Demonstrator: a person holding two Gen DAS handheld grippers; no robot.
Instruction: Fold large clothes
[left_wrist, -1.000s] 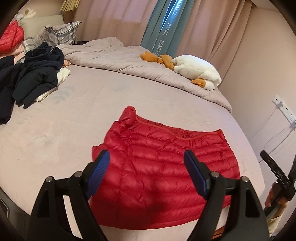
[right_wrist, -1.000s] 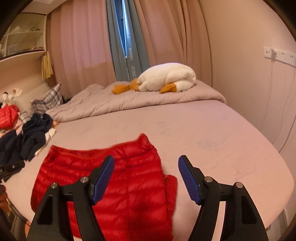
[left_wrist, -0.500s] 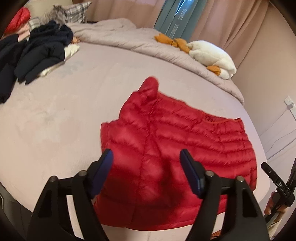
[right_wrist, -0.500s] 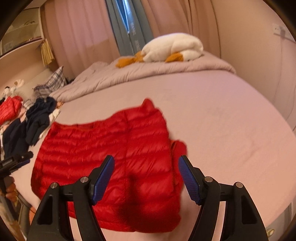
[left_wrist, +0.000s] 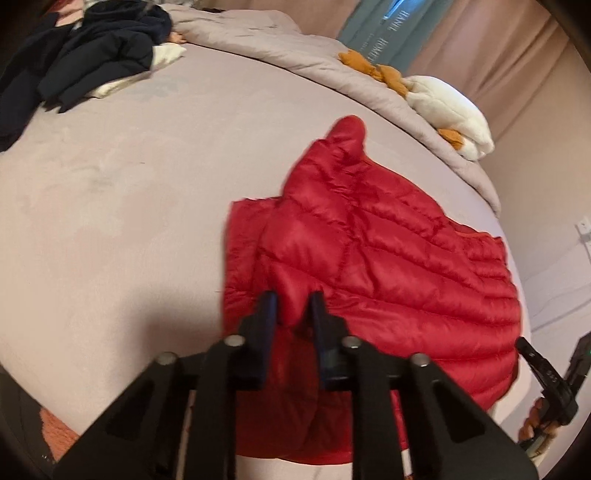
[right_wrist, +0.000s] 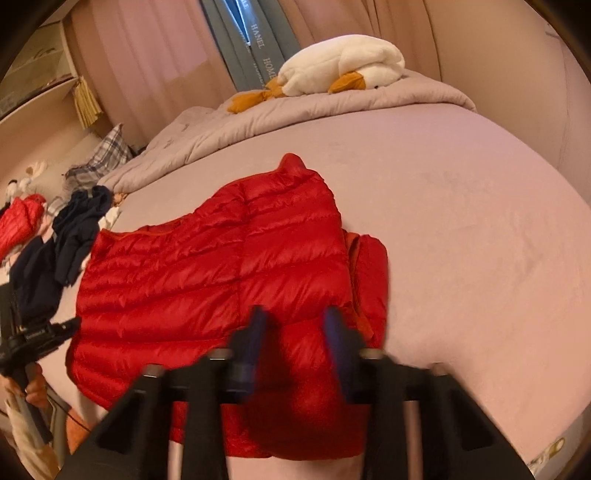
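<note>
Fingers of both tools, wide apart a second ago and hovering above the red down jacket (left_wrist: 388, 266), are now closing with a ridge of its quilted fabric between the blue pads. The left gripper (left_wrist: 293, 308) pinches a raised pleat near the jacket's near edge on one side. The right gripper (right_wrist: 295, 332) has a thicker bulge of the same garment between its pads, though that view is blurred.

Both tools have also come down: the jacket fills more of each view than before. I judge this to be the start of a fold, both near corners now taken, so a lift and carry toward twelve o'clock could double the jacket over.

It lies flat on the pink bed (right_wrist: 480, 240), at the near edge, a tucked sleeve showing at three o'clock in the right view. Dark clothes (left_wrist: 85, 59) are heaped at ten o'clock, a plush goose (right_wrist: 343, 66) at twelve. Each tool tilts steeply down toward the bed.
</note>
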